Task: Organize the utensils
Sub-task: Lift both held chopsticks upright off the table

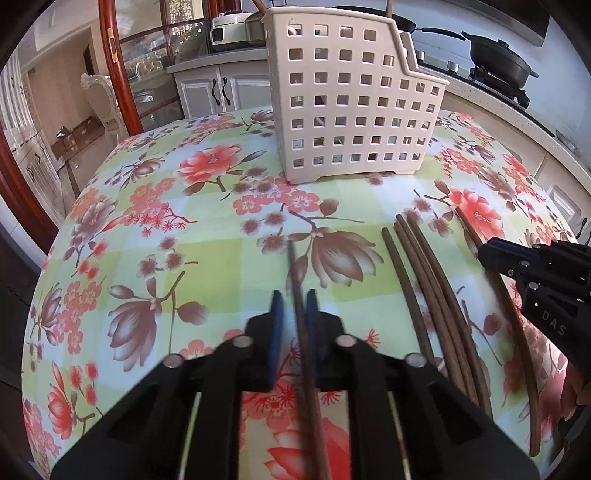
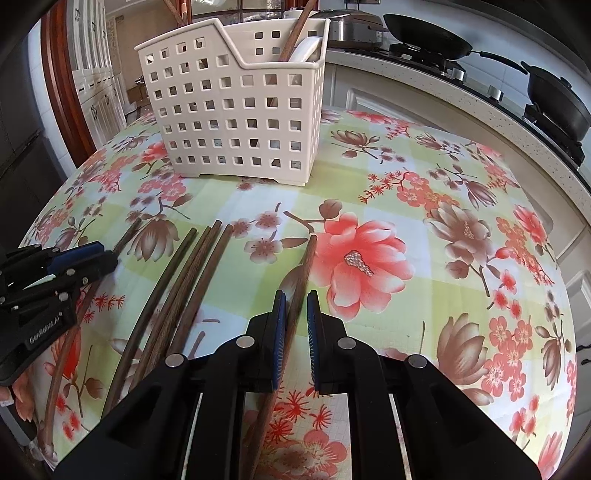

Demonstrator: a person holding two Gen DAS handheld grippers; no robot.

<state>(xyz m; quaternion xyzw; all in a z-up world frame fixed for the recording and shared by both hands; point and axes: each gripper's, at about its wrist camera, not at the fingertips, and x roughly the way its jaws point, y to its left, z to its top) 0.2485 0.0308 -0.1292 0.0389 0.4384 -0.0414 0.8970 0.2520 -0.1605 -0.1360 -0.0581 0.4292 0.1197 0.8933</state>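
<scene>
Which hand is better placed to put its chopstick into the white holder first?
Probably right: the right gripper and left gripper each hold a chopstick, but only the right wrist view looks inside the holder.

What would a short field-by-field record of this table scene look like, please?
surface: table with floral cloth
holder: white perforated caddy, upright at the far side, a wooden handle sticking out
left gripper: shut on leftmost chopstick
right gripper: shut on rightmost chopstick
loose: three chopsticks lying on the cloth between the two held ones
</scene>
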